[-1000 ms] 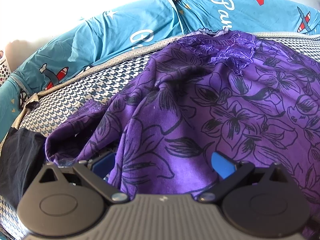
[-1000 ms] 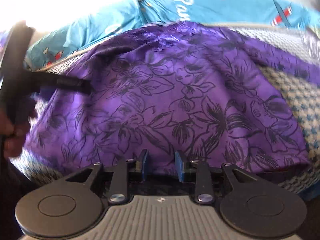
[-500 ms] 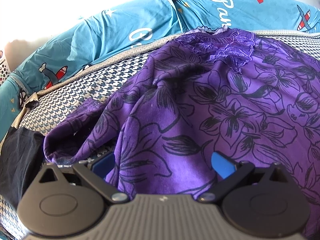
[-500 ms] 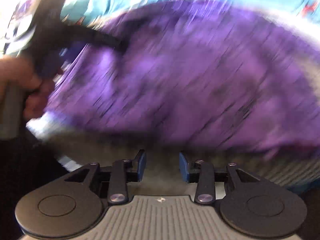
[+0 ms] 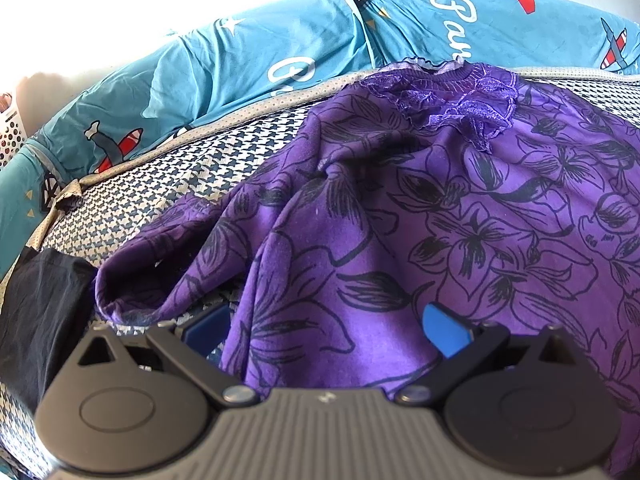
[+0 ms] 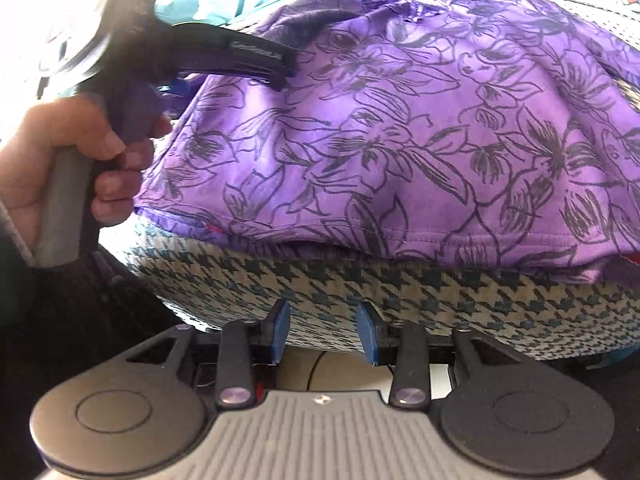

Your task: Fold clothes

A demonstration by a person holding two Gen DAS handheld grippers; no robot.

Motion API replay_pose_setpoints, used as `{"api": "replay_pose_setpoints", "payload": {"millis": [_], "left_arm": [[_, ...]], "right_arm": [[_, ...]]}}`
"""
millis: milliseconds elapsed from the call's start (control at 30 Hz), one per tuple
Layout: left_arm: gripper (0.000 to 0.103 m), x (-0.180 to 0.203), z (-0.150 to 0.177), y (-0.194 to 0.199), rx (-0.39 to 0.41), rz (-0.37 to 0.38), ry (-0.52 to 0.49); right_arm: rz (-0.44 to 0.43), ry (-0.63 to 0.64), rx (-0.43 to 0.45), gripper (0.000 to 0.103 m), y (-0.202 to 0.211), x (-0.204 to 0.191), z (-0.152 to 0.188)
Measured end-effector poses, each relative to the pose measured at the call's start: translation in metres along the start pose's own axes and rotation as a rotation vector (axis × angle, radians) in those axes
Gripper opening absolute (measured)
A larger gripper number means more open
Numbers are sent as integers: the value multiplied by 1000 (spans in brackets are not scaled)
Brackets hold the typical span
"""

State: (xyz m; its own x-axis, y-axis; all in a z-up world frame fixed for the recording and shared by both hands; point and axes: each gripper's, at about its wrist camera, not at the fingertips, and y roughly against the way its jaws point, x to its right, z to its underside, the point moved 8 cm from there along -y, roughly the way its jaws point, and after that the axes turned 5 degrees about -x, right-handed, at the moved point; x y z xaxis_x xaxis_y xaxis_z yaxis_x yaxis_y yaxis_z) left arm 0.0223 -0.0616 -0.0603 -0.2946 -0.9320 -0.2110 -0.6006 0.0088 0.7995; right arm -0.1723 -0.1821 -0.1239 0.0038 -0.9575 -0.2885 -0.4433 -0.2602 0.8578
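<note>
A purple top with black flower outlines (image 5: 460,216) lies spread on the houndstooth bed cover (image 5: 168,184), its lace collar (image 5: 460,100) at the far side. My left gripper (image 5: 324,320) stands with jaws wide apart and a rumpled fold of the top lying between them; the pads do not press it. In the right wrist view the purple top (image 6: 400,128) ends in a hem near the bed edge. My right gripper (image 6: 322,320) hangs just below that hem, in front of the bed cover's side (image 6: 360,288), jaws slightly apart and empty. A hand (image 6: 60,160) holds the left gripper's handle.
A teal printed quilt (image 5: 280,48) runs along the far side of the bed. A dark garment (image 5: 44,304) lies at the bed's left edge. A white perforated basket (image 5: 10,128) shows at far left. Floor shows under the right gripper.
The right gripper has drawn back from the top's hem and tipped down, so the bed's side now fills its view. The left gripper and its fold of cloth have stayed put.
</note>
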Motion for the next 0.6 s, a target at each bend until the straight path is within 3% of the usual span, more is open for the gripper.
{"api": "replay_pose_setpoints", "payload": {"millis": [600], "left_arm": [[103,-11,-3,2,22,-32,52]], "right_arm": [[0,-24,20,37,2,1,-5]]}}
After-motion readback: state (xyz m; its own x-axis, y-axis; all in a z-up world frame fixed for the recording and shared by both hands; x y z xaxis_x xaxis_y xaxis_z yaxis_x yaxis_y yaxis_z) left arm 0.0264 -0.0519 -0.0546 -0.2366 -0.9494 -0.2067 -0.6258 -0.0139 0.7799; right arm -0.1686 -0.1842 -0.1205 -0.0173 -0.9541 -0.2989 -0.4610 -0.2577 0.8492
